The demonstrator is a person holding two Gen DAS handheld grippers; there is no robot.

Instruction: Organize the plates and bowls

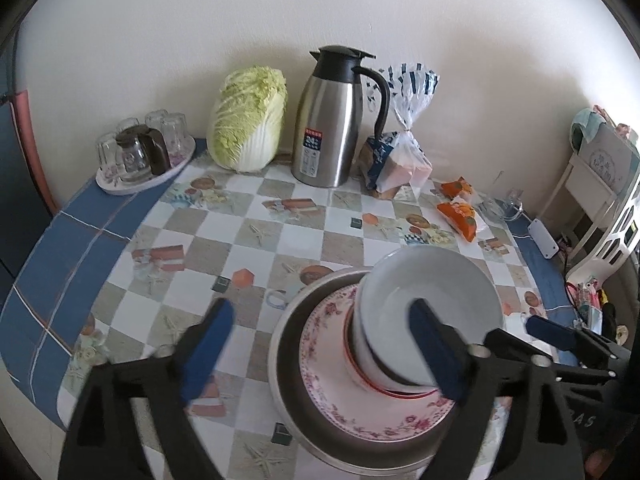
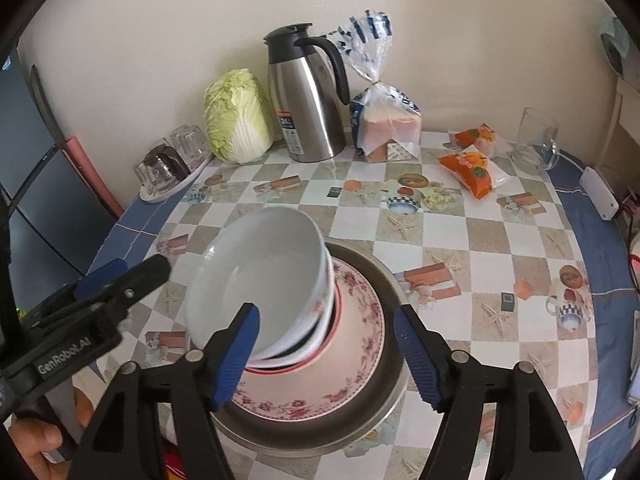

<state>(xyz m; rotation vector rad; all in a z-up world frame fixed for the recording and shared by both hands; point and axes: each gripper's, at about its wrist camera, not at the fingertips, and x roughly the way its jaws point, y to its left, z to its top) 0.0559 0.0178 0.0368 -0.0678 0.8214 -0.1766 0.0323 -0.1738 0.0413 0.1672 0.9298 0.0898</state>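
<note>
A stack of white bowls (image 1: 432, 280) stands, leaning a little, on a pink floral plate (image 1: 328, 344), which lies in a shallow metal dish (image 1: 292, 340). My left gripper (image 1: 320, 312) is open over the stack's left side; its right finger is in front of the top bowl and its left finger hangs over bare tablecloth. In the right wrist view my right gripper (image 2: 326, 314) is open around the near side of the bowls (image 2: 260, 264) and the plate (image 2: 360, 320); its right finger stands apart from them. Each gripper shows at the edge of the other's view.
Along the wall stand a tray of upturned glasses (image 1: 140, 152), a cabbage (image 1: 248, 120), a steel jug (image 1: 332, 120) and bagged bread (image 1: 396, 156). Orange snack packets (image 2: 472, 168), a glass mug (image 2: 536, 144) and a white power strip (image 2: 598, 192) lie at the right.
</note>
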